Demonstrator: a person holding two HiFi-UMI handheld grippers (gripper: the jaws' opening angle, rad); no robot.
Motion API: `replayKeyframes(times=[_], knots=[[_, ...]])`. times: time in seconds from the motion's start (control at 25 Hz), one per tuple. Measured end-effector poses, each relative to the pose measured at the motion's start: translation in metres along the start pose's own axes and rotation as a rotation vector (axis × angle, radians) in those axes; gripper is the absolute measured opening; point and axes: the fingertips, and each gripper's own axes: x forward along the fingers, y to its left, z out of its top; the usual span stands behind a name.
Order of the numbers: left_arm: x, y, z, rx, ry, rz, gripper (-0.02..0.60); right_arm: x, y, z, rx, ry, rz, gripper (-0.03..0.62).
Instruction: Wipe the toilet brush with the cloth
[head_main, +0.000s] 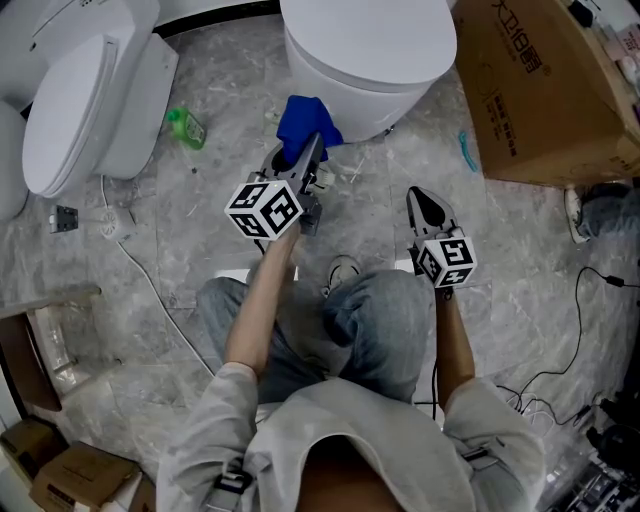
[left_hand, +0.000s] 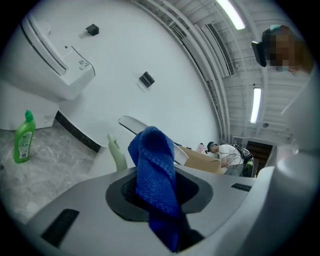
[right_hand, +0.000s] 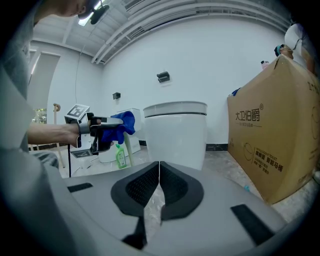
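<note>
A blue cloth (head_main: 305, 122) is pinched in my left gripper (head_main: 308, 152), which is shut on it just in front of the white toilet bowl (head_main: 365, 50). In the left gripper view the cloth (left_hand: 155, 165) stands up out of the jaws and hangs down between them. A pale green stick-like handle (left_hand: 117, 152) rises just behind the jaws; I cannot tell whether it is the toilet brush. My right gripper (head_main: 421, 197) hovers over the floor to the right, shut with nothing between its pads (right_hand: 172, 186). From the right gripper view, the left gripper (right_hand: 107, 125) and cloth (right_hand: 125, 121) show at left.
A green bottle (head_main: 187, 127) lies on the marble floor by a second toilet (head_main: 80, 100) at left. A big cardboard box (head_main: 540, 80) stands at right. Cables (head_main: 150, 290) run over the floor on both sides. My knees are below the grippers.
</note>
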Motion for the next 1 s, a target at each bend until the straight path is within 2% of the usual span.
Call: replayKeyframes(times=[0.24, 0.32, 0.64, 0.88, 1.0], knots=[[-0.003, 0.013, -0.035, -0.024, 0.084, 0.014, 0.116, 0.001, 0.000, -0.007, 0.001, 0.005, -0.002, 0.031], [-0.004, 0.017, -0.050, -0.004, 0.125, 0.022, 0.117, 0.001, 0.000, -0.008, 0.003, 0.009, -0.002, 0.031], [-0.004, 0.031, -0.109, 0.131, 0.314, 0.025, 0.117, -0.001, -0.006, -0.013, 0.012, 0.019, -0.013, 0.031], [-0.007, 0.050, -0.149, 0.308, 0.473, 0.034, 0.117, 0.000, -0.010, -0.016, 0.016, 0.022, -0.014, 0.032], [-0.011, 0.060, -0.167, 0.364, 0.543, 0.033, 0.117, 0.000, -0.013, -0.018, 0.022, 0.024, -0.018, 0.031]])
